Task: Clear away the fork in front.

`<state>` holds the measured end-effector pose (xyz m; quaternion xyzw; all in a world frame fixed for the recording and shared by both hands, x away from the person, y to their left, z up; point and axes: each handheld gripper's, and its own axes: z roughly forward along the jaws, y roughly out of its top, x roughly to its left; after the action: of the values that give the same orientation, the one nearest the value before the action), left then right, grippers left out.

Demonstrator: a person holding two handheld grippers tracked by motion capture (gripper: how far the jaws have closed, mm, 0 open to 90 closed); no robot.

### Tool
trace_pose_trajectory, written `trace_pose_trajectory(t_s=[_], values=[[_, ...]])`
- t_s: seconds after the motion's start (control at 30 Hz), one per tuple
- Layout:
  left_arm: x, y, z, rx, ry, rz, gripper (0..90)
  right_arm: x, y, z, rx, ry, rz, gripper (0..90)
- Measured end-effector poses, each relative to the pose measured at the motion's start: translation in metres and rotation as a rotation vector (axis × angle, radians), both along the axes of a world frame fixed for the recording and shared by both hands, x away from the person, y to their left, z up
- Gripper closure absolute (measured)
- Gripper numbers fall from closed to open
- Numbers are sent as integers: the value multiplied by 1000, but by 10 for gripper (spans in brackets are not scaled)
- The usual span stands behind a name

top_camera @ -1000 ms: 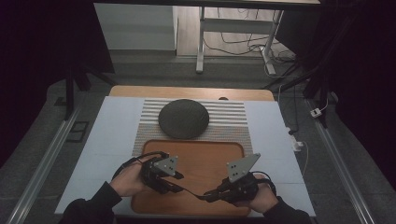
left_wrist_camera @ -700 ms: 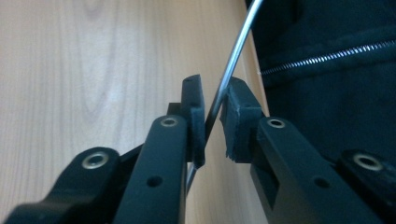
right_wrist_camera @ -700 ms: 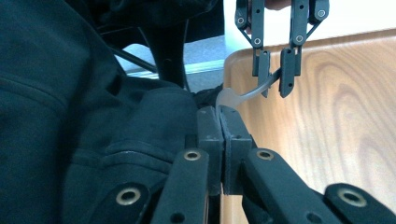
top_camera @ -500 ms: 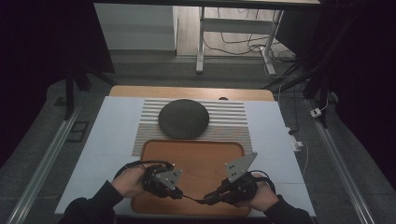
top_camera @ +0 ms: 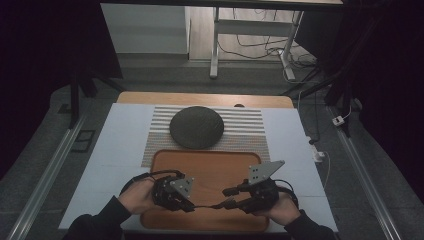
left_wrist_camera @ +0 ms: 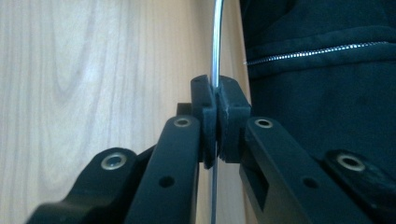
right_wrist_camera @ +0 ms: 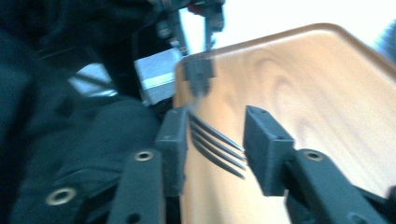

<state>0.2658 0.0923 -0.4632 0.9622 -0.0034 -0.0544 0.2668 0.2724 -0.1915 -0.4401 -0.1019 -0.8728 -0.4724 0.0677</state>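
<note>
Fork (top_camera: 207, 205) hangs between my two grippers over the near edge of the wooden tray (top_camera: 210, 165), seen from above; a dark round plate (top_camera: 196, 127) sits beyond. My left gripper (left_wrist_camera: 215, 121) is clamped on the fork's thin handle, steadying it. My right gripper (right_wrist_camera: 215, 147) stands open around the tines, seemingly for a handover. No writing is legible.

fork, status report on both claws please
Left claw shut on fork handle. Right claw open around tines. Both over wooden tray. Nothing in the way.
</note>
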Motion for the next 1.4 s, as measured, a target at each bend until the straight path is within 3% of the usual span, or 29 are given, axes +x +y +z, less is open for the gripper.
trace_pose_trajectory(t_s=[0.2, 0.47, 0.7, 0.8, 1.17, 1.4], values=[[0, 5, -1, 7, 34, 93, 864, 4, -12, 1, -29, -45, -153, 423], [-2, 20, -2, 32, 46, 256, 864, -2, -18, 3, -77, -88, -261, 247], [-2, 34, -2, 40, 71, 389, 864, -9, -28, 3, -88, -118, -357, 115], [-3, 37, -3, 48, 80, 439, 864, -13, -34, 1, -123, -123, -393, 64], [-9, 56, -6, 8, 153, 630, 863, -28, -60, -7, -166, -117, -497, 0], [-9, 66, -13, 20, 226, 730, 863, -39, -76, -4, -157, -148, -565, 0]])
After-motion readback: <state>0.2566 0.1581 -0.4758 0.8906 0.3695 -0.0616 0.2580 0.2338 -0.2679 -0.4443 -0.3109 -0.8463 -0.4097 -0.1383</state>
